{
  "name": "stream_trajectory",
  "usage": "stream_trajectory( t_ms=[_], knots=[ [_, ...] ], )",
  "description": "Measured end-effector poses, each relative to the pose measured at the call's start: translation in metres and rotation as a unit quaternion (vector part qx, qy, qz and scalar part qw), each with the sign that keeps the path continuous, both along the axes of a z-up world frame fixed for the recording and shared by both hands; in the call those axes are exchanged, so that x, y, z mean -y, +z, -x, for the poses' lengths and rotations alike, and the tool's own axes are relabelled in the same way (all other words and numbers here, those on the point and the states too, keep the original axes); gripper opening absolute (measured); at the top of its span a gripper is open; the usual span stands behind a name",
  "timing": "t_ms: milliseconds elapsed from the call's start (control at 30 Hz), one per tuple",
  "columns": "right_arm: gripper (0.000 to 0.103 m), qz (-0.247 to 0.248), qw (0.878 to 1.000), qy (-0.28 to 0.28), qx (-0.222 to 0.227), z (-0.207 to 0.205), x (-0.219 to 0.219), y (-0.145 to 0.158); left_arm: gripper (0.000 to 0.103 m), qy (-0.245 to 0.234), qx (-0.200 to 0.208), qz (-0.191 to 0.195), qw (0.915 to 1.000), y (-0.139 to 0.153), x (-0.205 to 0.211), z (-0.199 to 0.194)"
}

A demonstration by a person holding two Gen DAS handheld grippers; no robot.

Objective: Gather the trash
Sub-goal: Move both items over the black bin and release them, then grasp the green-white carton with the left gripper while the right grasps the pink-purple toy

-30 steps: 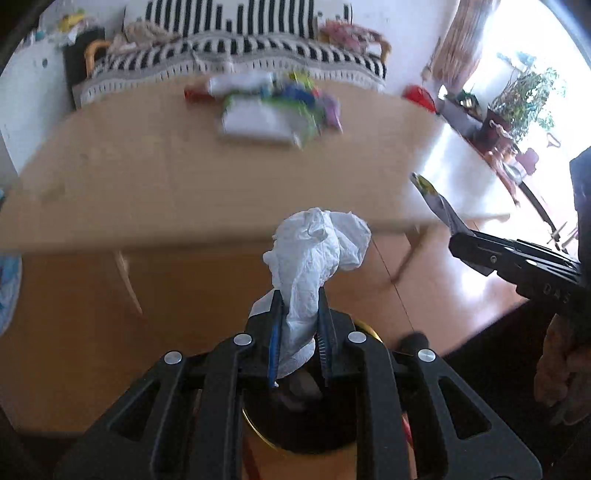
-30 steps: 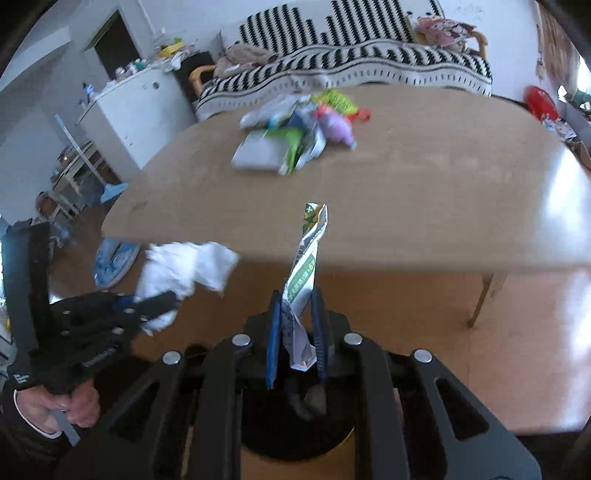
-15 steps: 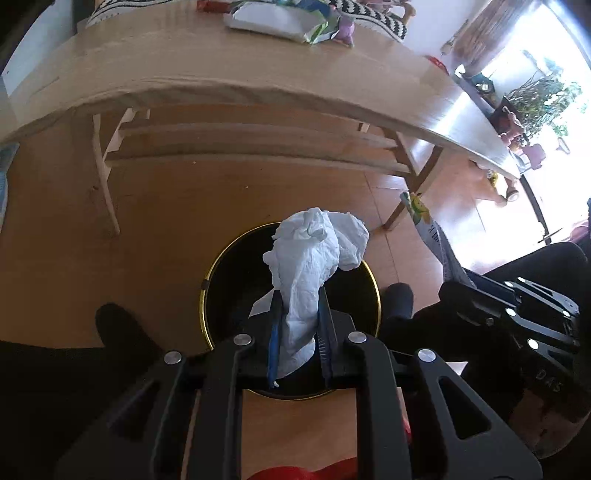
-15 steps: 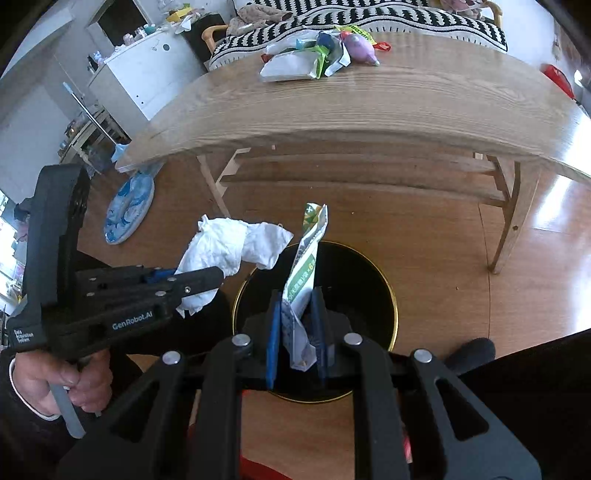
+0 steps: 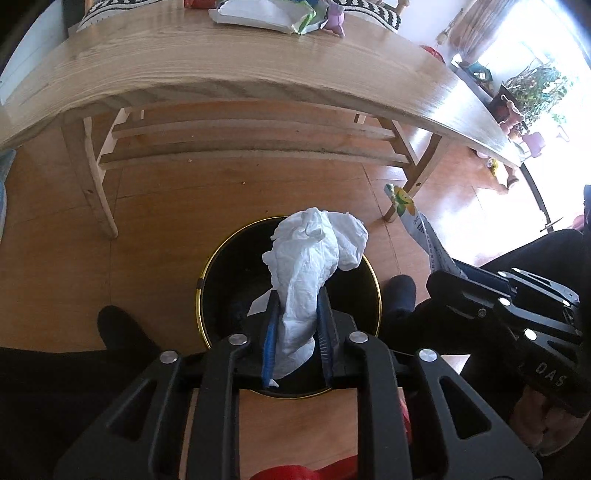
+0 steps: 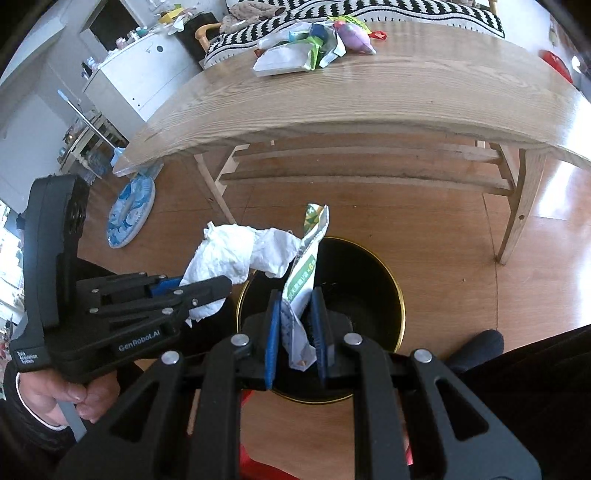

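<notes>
My left gripper [image 5: 294, 306] is shut on a crumpled white tissue [image 5: 314, 254] and holds it over the black bin with a gold rim [image 5: 218, 258] on the floor. My right gripper [image 6: 296, 299] holds a green and white wrapper [image 6: 306, 258] over the same bin [image 6: 369, 273]; its pads stand a little apart beside the wrapper. The tissue also shows in the right wrist view [image 6: 236, 254], and the wrapper in the left wrist view [image 5: 417, 225]. More trash [image 6: 310, 48] lies in a pile on the wooden table [image 6: 406, 92].
The table's legs [image 5: 92, 184] and crossbars stand just beyond the bin. My shoes [image 5: 122, 328] are on the wooden floor beside the bin. A striped sofa [image 6: 369, 14] is behind the table, a white cabinet [image 6: 136, 74] at left, plants [image 5: 532, 92] at right.
Both grippers swung down from table height to above the bin, carrying the tissue and the wrapper. The right gripper's pads have spread a little around the wrapper.
</notes>
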State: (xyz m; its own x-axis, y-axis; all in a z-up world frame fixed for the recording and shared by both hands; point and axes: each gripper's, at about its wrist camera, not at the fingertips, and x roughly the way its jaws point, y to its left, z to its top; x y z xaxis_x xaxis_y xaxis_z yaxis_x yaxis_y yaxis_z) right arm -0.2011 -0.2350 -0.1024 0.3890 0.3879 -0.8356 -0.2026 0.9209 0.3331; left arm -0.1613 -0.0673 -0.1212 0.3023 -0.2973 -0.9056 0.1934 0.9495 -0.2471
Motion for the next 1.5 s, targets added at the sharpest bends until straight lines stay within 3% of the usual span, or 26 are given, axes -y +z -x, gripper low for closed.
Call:
stream_trajectory(
  t_ms=[33, 67, 100, 133, 333, 600, 800, 967, 1100, 1200, 1333, 1500],
  knots=[
    [0.025, -0.001, 1.000, -0.003, -0.004, -0.001, 0.001, -0.001, 0.032, 0.000, -0.001, -0.002, 1.0000, 0.000, 0.001, 0.000],
    [0.047, -0.003, 1.000, -0.008, -0.007, -0.002, 0.003, -0.002, 0.049, 0.002, 0.000, -0.003, 1.0000, 0.000, 0.001, 0.000],
    [0.059, -0.003, 1.000, -0.013, -0.004, -0.002, 0.005, -0.001, 0.060, 0.004, 0.002, -0.005, 1.0000, 0.001, 0.000, 0.000],
    [0.068, -0.004, 1.000, -0.019, 0.002, -0.001, 0.006, 0.002, 0.062, 0.008, 0.007, -0.007, 0.9999, 0.002, -0.001, 0.001],
    [0.068, -0.009, 1.000, -0.024, 0.008, -0.001, 0.009, 0.004, 0.064, 0.015, 0.004, -0.008, 0.9999, 0.001, -0.004, 0.000],
    [0.068, -0.024, 1.000, -0.019, 0.002, -0.020, 0.013, 0.017, 0.079, 0.032, 0.028, 0.004, 0.9991, 0.027, -0.016, -0.018],
    [0.068, 0.000, 0.997, -0.025, 0.074, -0.082, 0.020, 0.072, 0.089, 0.045, 0.096, -0.020, 0.9941, 0.079, -0.025, -0.079],
    [0.068, -0.036, 0.992, -0.063, 0.104, -0.164, 0.034, 0.102, 0.091, 0.081, 0.127, -0.024, 0.9883, 0.108, -0.035, -0.158],
    [0.068, -0.065, 0.990, -0.092, 0.083, -0.238, 0.045, 0.092, 0.091, 0.106, 0.119, 0.015, 0.9871, 0.103, -0.042, -0.222],
    [0.068, -0.075, 0.990, -0.105, 0.056, -0.275, 0.050, 0.076, 0.091, 0.122, 0.071, 0.044, 0.9890, 0.079, -0.044, -0.262],
    [0.068, -0.094, 0.988, -0.118, 0.022, -0.313, 0.054, 0.058, 0.092, 0.158, 0.016, 0.073, 0.9846, 0.049, -0.044, -0.287],
    [0.068, -0.114, 0.985, -0.128, -0.010, -0.347, 0.051, 0.040, 0.093, 0.167, 0.018, 0.089, 0.9818, 0.046, -0.029, -0.300]
  ],
)
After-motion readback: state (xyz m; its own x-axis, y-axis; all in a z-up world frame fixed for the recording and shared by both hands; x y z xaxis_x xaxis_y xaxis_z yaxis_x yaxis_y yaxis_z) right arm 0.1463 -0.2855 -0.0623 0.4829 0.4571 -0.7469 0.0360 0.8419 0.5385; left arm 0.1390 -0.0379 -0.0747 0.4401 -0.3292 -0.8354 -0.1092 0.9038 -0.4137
